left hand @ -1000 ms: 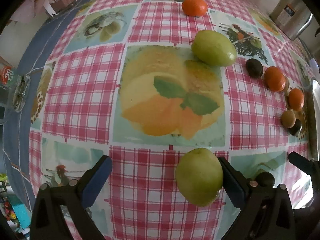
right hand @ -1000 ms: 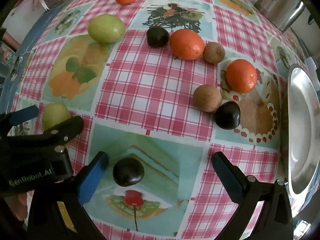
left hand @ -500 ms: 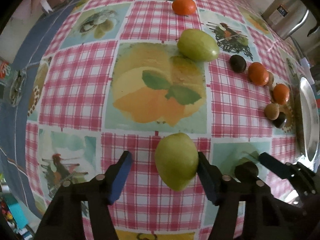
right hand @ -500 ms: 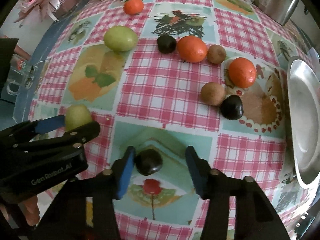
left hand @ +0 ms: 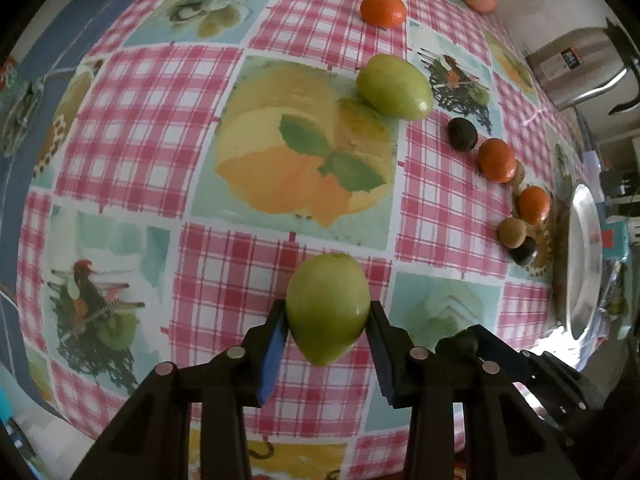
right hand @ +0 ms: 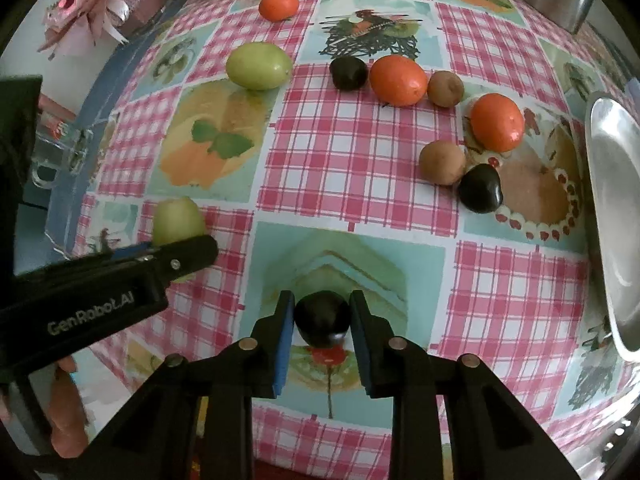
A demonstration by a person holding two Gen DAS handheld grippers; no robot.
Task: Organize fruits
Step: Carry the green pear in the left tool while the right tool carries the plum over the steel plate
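While the left gripper [left hand: 328, 320], jaws just closed, clamps a green fruit [left hand: 328, 307] above the checked tablecloth [left hand: 140, 92], the right gripper [right hand: 322, 322] has likewise closed on a dark fruit [right hand: 322, 318].

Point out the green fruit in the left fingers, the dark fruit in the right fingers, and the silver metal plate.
Green oval fruit [left hand: 328, 312], left wrist view, middle of its skin.
Dark round fruit [right hand: 322, 316], right wrist view, its top.
Silver metal plate [right hand: 616, 216], right wrist view, its inner wall.

"GenRobot.AI" on left tongs [right hand: 160, 248] body
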